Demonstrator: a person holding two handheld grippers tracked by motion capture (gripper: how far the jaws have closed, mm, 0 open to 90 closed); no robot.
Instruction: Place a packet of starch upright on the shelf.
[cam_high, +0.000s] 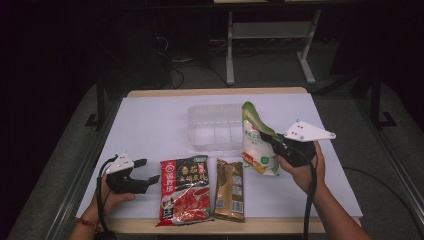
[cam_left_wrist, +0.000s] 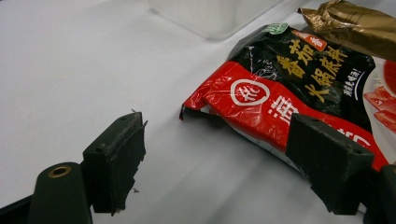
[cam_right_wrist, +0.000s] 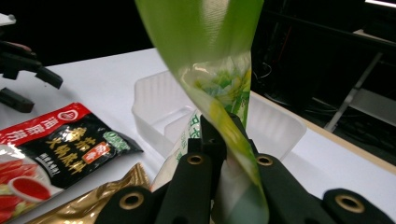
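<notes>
High view, nearest edge of the white table (cam_high: 150, 125): two flat packets lie side by side. Item one, a glossy red-and-black plastic pouch with yellow Chinese lettering and a picture of red food (cam_high: 183, 190), lies face up. Item two, a narrow gold foil packet with a white label panel (cam_high: 230, 190), lies just beside it on its right, their edges close or touching.

Left gripper (cam_high: 142, 172), held in the person's left hand (cam_high: 111, 198), rests low over the table just left of the red-and-black pouch. Jaws stand wide apart with nothing between them; in the left gripper view one jaw sits over bare table and the other over the pouch's red corner (cam_left_wrist: 224, 100).

Right gripper (cam_high: 274, 145), in the person's right hand (cam_high: 302, 172), holds item three, a green-and-white plastic bag with a leafy print (cam_high: 256, 142), lifted off the table and standing roughly upright, its green top edge curled over. In the right gripper view the jaws are clamped on the bag's twisted film (cam_right_wrist: 219, 93) partway down.

Farther back, a clear, shallow rectangular plastic container (cam_high: 216, 112) sits on the table behind the packets, left of the raised bag. Faint dividers show inside; no contents can be made out.
</notes>
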